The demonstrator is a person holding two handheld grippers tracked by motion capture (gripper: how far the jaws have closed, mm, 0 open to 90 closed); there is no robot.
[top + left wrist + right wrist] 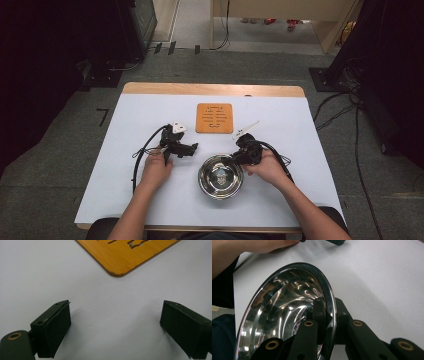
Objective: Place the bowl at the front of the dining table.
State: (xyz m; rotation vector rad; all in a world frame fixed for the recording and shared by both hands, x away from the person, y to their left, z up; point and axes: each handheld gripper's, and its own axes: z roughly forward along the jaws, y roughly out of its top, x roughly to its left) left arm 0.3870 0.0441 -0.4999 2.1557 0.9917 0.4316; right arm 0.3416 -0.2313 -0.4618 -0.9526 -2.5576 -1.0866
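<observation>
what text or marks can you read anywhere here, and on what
None can be read.
Wooden board: cut-out slots that may be characters, too small to read; the left gripper view shows only slot ends.
Bowl: a dark mark at the bottom, blurred.
Floor: a mark like "7", unclear.

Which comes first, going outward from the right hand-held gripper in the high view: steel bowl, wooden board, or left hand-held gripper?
1. Steel bowl: its rim is clamped by the right hand-held gripper, just left of it.
2. Wooden board: farther up the table, at the middle.
3. Left hand-held gripper: across the bowl; close to the board's distance, so this order is uncertain.
</observation>
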